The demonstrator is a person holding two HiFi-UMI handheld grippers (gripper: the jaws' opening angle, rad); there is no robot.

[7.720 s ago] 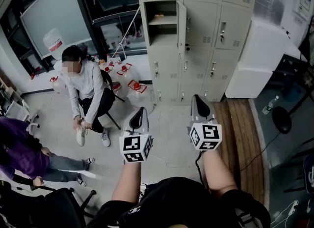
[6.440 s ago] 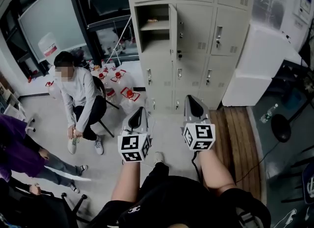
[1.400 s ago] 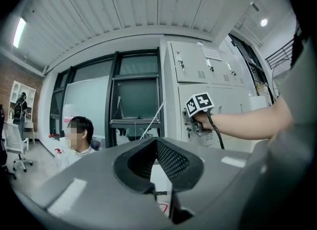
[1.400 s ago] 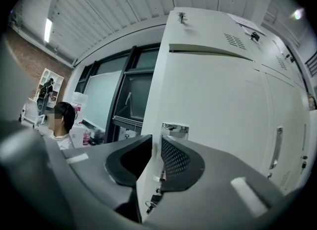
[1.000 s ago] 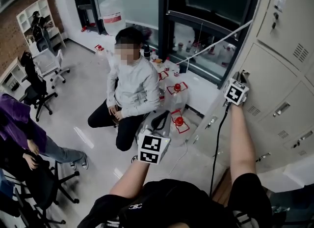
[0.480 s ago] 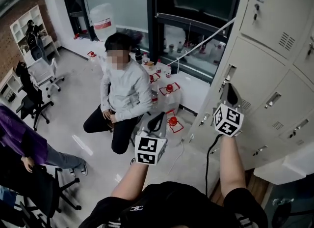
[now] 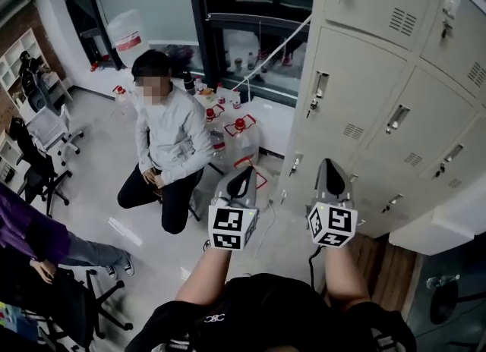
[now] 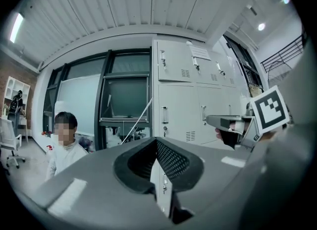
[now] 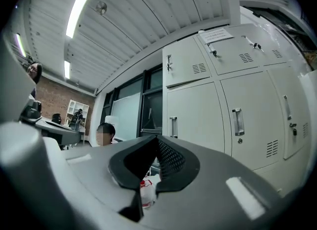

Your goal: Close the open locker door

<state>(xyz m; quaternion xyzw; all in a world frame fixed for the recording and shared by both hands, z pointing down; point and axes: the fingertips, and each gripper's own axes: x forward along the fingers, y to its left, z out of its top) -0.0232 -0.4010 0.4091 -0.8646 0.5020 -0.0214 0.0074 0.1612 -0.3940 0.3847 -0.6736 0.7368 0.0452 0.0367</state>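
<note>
Item: locker door (image 7: 357,111), left column of the locker bank (image 7: 425,115) – lay flush with the rest, and no door in view stood open.

Handling: likely thin sheet metal, light, stiff and slick. It was best pushed flat near the handle (image 7: 315,91) on the free edge.

Left gripper (image 7: 244,177) and right gripper (image 7: 328,170) – both had jaws together and empty, well short of the lockers.

Surroundings: water jugs (image 7: 241,134) at the bank's left foot; seated person (image 7: 163,142) beside them. Neither blocked the door.
</note>
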